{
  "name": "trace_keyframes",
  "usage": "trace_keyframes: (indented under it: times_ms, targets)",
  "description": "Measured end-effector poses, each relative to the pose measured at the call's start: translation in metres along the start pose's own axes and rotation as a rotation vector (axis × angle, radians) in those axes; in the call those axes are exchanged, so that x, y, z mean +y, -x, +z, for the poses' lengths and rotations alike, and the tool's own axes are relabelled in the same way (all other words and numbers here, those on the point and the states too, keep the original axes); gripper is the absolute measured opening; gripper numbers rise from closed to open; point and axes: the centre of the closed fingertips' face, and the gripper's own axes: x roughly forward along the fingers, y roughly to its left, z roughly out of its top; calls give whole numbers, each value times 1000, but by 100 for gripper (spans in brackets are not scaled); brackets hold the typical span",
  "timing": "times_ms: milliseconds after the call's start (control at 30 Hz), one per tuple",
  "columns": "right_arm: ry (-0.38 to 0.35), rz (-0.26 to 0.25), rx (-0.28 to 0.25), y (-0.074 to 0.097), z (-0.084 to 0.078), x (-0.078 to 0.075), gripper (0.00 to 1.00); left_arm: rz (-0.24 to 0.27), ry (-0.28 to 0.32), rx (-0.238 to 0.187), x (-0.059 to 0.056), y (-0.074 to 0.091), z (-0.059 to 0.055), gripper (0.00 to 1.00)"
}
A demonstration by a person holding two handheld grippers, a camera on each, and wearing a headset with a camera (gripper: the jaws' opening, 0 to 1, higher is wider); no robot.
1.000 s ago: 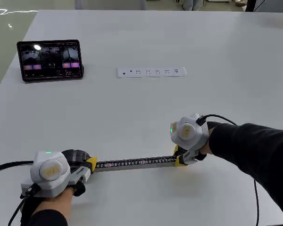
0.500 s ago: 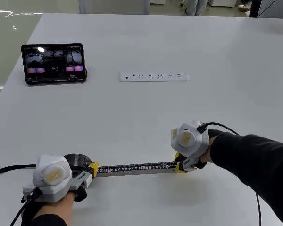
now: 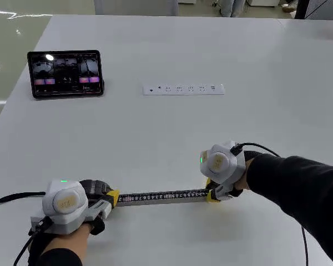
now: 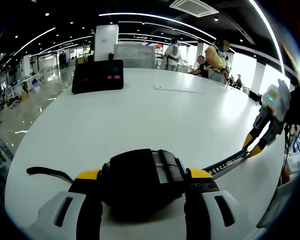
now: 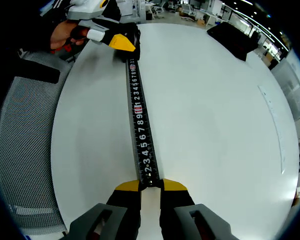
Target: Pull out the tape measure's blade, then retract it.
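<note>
Left jaws: the left gripper (image 4: 144,176) has its two jaws closed on the black tape measure (image 3: 94,187), with one yellow tip on each side of the case.
Right jaws: the two jaws of the right gripper (image 5: 151,186) are narrow, and we see the end of the blade (image 5: 139,120) pinched between their yellow tips.
Blade: one, pulled out and lying flat in a straight line from the case to the right jaws, numbers facing up.
Tape measure: one, on the near left part of the desk (image 3: 222,50). One black strap (image 3: 16,196) lies out to its left.
Grippers: two, well apart, each held in one hand.
Tablet: one tablet (image 3: 65,73), standing at the far left, with its screen lit.
Power strip: one white power strip (image 3: 183,88), flat at the far middle, apart from everything else.
Chair: one grey mesh chair (image 5: 20,130) beside the desk, which we see in the right gripper view.
</note>
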Motion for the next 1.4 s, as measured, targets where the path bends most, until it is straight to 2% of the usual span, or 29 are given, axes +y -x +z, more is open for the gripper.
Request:
trace_keyframes:
  times_ms: [1167, 1400]
  targets:
    - [-19, -11, 20, -5, 17, 3, 9, -29, 1, 21, -1, 0, -2, 62]
    - [-21, -18, 20, -6, 23, 5, 9, -33, -8, 37, -1, -2, -3, 62]
